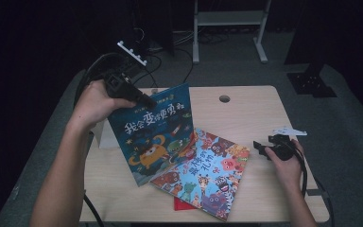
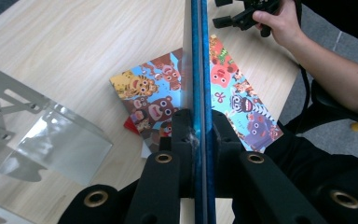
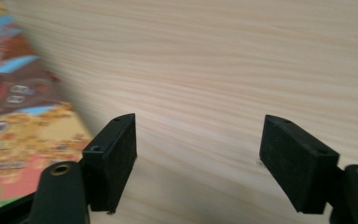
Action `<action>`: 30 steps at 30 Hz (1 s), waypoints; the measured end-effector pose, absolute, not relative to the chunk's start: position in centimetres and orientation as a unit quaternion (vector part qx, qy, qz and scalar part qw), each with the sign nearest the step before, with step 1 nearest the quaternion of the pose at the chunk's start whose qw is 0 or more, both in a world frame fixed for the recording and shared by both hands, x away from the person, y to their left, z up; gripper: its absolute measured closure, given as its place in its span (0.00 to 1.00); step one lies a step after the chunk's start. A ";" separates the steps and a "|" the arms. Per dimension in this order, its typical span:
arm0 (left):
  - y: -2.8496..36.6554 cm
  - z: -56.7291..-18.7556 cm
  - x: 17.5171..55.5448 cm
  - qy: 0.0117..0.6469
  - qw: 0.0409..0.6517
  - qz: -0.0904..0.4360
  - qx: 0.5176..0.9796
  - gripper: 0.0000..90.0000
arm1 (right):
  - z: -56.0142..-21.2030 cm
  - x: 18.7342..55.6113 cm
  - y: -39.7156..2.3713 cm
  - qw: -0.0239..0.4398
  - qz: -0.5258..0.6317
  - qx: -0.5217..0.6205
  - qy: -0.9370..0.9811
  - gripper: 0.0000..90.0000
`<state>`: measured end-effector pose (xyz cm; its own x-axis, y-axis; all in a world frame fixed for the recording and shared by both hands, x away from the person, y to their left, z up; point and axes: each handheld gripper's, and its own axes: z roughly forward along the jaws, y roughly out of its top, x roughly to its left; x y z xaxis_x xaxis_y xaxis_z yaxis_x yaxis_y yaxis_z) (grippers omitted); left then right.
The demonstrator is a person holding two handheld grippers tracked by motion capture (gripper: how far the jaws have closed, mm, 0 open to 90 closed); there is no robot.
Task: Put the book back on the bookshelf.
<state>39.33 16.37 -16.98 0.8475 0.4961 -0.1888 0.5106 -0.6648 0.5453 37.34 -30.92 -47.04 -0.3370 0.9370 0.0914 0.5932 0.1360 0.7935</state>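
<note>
A blue picture book (image 1: 153,132) with a monster on its cover is held up at a tilt over the table's left half. My left gripper (image 1: 144,99) is shut on its top edge. In the left gripper view the book's blue edge (image 2: 198,60) runs straight up between the pressed jaws of the left gripper (image 2: 198,123). A second, colourful animal book (image 1: 203,172) lies flat on the table, partly under the blue one. My right gripper (image 1: 260,149) hovers open just right of that book. The right gripper (image 3: 198,158) has bare wood between its jaws, and the colourful book (image 3: 14,116) lies to its left.
A clear plastic book stand (image 2: 51,144) sits at the table's left side (image 1: 103,137). Something red (image 1: 179,204) pokes out from under the colourful book. The wooden table (image 1: 246,109) has a round hole (image 1: 224,99) near its far edge. Cables and a metal frame stand beyond.
</note>
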 end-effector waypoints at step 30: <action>26.1 -16.7 37.1 0.370 0.303 0.037 0.877 0.92 | -48.6 38.5 -31.1 0.236 0.331 0.549 0.730 0.19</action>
<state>37.12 26.13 -16.68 0.7231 0.6721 -0.1594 0.6274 -0.5426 0.5585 38.46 -31.12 -48.64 -0.2857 0.9581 0.0181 0.6461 0.1786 0.7421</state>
